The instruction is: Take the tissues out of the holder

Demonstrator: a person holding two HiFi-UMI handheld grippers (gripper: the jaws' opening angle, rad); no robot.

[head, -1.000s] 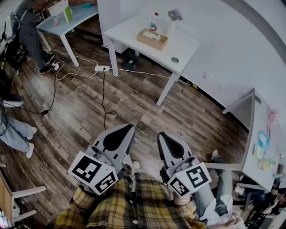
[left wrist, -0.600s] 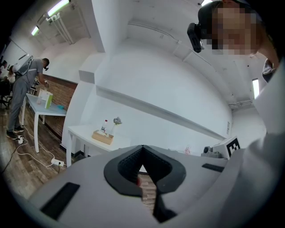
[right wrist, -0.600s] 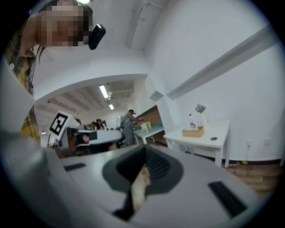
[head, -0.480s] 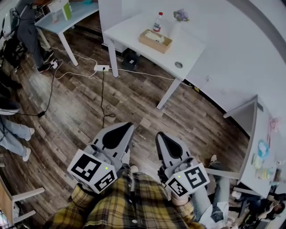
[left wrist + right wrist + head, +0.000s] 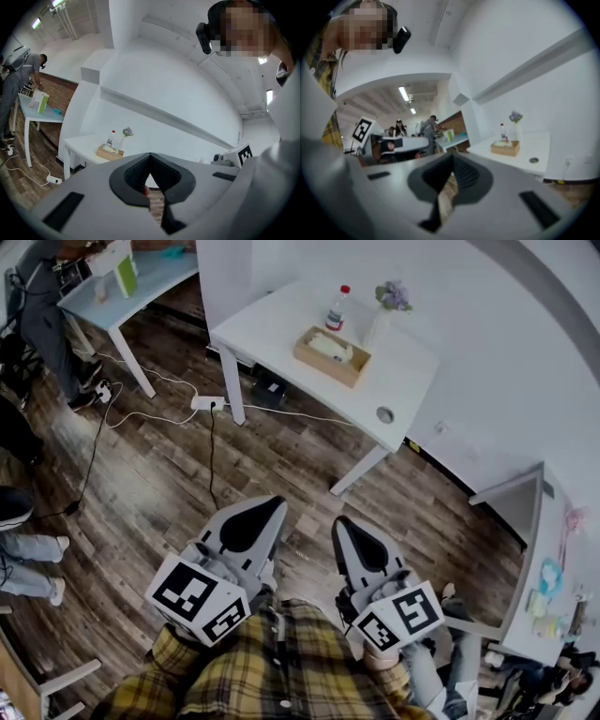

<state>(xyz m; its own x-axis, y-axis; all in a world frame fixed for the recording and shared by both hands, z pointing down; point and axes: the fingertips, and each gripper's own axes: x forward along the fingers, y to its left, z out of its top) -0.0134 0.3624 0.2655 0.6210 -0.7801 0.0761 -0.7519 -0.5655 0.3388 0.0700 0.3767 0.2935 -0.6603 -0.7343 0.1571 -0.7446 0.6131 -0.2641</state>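
Left hand-held gripper (image 5: 272,510) and right hand-held gripper (image 5: 343,526) are both hanging clenched and empty over the wooden floor (image 5: 187,474), well apart from the white surface (image 5: 272,329). The wooden holder (image 5: 332,357) is sitting near the surface's middle, with the tissues (image 5: 330,345) lying inside it. A bottle (image 5: 337,307) and a vase (image 5: 386,313) are standing just behind it, toward the wall-side edge.

**Both grippers shut, held low, side by side**

L gripper (image 5: 274,506) and R gripper (image 5: 339,521) sit close in front of the torso, side by side w/ a narrow gap between them. Both point fwd, roughly level. Jaws on each meet at the tips, nothing between them (each gripper's own view agrees). L marker cube (image 5: 199,599) and R marker cube (image 5: 397,615) face up twd the head cam.
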